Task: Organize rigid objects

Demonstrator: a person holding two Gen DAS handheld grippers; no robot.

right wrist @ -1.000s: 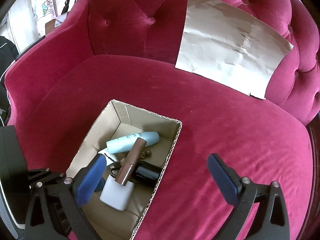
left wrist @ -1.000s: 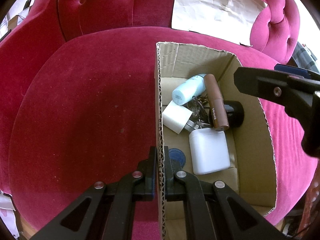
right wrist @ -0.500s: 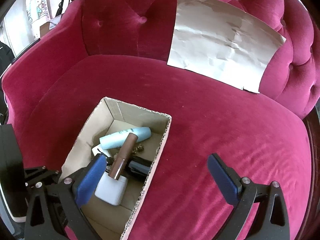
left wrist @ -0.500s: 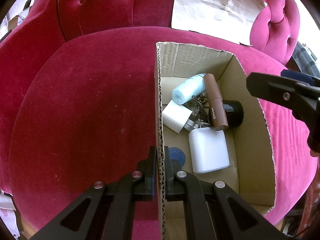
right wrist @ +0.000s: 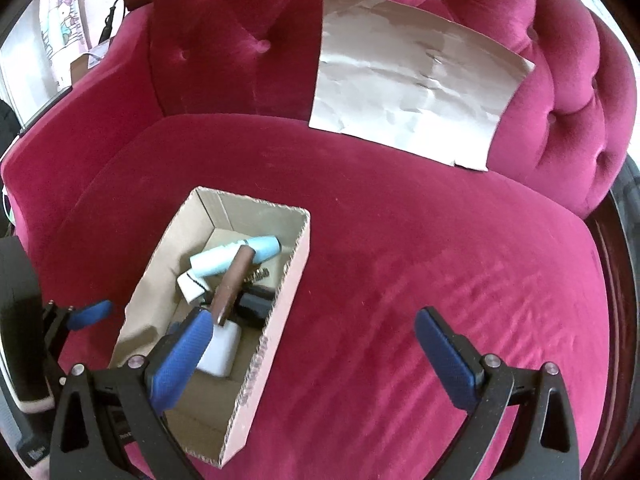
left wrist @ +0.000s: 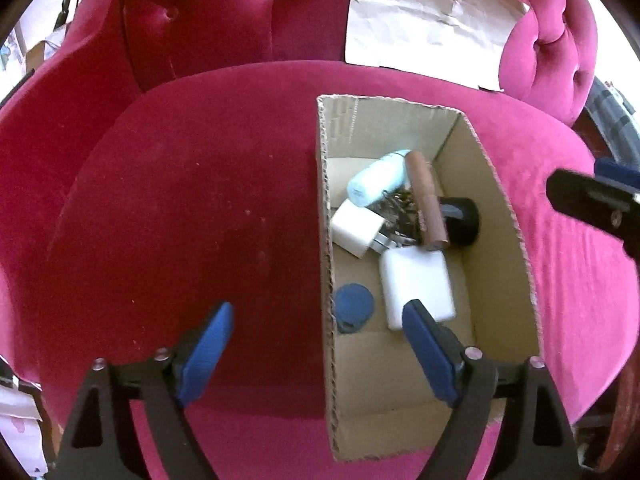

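Left gripper [left wrist: 316, 344] has just been opening: jaws now stand wide, straddling the left wall of the cardboard box [left wrist: 326, 240], one pad outside over the sofa seat [left wrist: 180, 220], the other inside the box. Pads are clear of the wall, nothing held.

Right gripper [right wrist: 312, 356] is also spread wide and empty, hanging over bare velvet at lower right of its frame; its left finger overlaps the box in the picture, though contact is doubtful.

The task's things all sit in the box, centre right of the left wrist view:
- light blue tube [left wrist: 378, 178], brown tube [left wrist: 426, 200] lying across it
- black cap [left wrist: 462, 220] against the right wall
- small white cube [left wrist: 356, 228], larger white case [left wrist: 416, 284]
- tangle of metal bits [left wrist: 400, 216] in the middle, can't tell what exactly
- blue disc [left wrist: 354, 306] on the floor near the left wall

My read: sorting looks done, and the step in hand is letting go of the box and backing out.

How to do it well:
- lift the left gripper straight up along the wall before moving sideways, else the inner finger hooks the cardboard and drags the box
- keep the jaws wide until above the rim
- the inner pad is near the white case and blue disc, so don't sweep inward
- soft seat, light box: any nudge tips it

No loose items visible on the seat; only a sheet of paper [right wrist: 412, 84] leaning on the backrest, upper right.
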